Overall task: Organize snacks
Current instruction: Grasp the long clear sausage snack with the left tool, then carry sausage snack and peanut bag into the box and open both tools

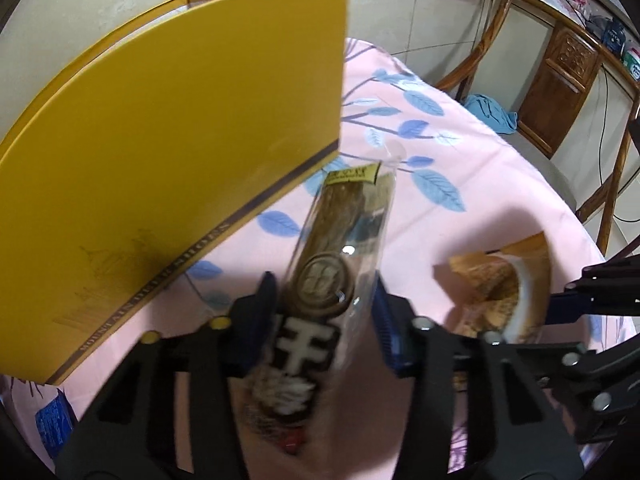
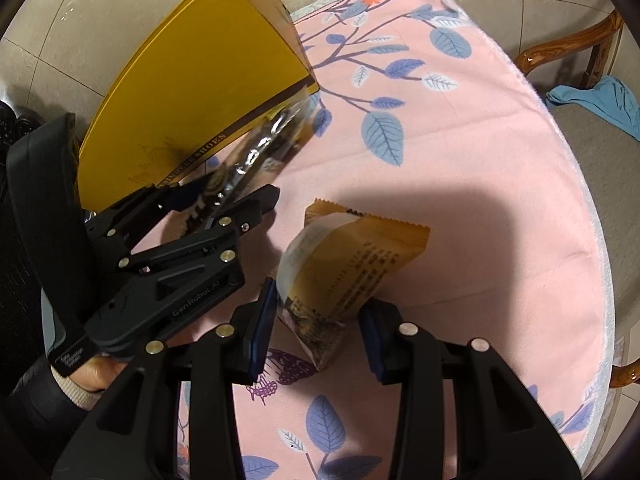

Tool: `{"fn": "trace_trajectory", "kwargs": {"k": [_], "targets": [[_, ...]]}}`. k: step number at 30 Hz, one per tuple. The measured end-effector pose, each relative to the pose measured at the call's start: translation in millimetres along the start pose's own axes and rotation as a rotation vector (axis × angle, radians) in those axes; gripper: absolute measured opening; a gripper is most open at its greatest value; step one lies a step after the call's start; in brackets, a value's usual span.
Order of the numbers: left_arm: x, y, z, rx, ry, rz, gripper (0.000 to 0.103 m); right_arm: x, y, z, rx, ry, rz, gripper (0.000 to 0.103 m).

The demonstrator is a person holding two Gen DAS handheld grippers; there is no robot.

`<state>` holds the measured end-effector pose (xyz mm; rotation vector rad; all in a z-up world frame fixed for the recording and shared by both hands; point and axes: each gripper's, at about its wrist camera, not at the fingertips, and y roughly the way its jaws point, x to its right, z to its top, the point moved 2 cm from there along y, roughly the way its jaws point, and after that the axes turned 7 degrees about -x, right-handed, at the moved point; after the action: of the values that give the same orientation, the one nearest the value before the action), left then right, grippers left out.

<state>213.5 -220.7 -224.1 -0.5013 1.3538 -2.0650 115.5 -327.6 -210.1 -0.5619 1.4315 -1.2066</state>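
Two grippers are seen loaded, each clenched on one snack and held above the table. The left gripper (image 1: pixel 326 312) is closed across the lower half of a clear-wrapped snack stick (image 1: pixel 344 232), whose long axis runs forward along the fingers, its far tip just beside the near corner of the yellow shoe box (image 1: pixel 172 128). The right gripper (image 2: pixel 318 322) is closed on the lower end of an orange-wrapped pastry packet (image 2: pixel 360 264), which projects forward and up, well apart from the box. The box stands at the left edge of the pink leaf-print tablecloth (image 2: pixel 460 152), to the left of both tools; its opening is not shown. The left gripper is judged the nearer to the box, so the stick would be expected to be delivered first, tip leading over the wall.
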Motion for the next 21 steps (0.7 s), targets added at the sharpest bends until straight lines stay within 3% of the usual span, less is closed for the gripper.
{"fn": "trace_trajectory", "kwargs": {"k": [13,21], "targets": [[9.0,-7.5,-9.7,-0.006,-0.045,0.051,0.028,5.7,-3.0,-1.2,0.004,0.009,-0.004,0.034],[4.0,-23.9,-29.9,-0.004,-0.109,0.074,0.028,1.1,-2.2,-2.8,0.0,-0.005,-0.01,0.033]]}}
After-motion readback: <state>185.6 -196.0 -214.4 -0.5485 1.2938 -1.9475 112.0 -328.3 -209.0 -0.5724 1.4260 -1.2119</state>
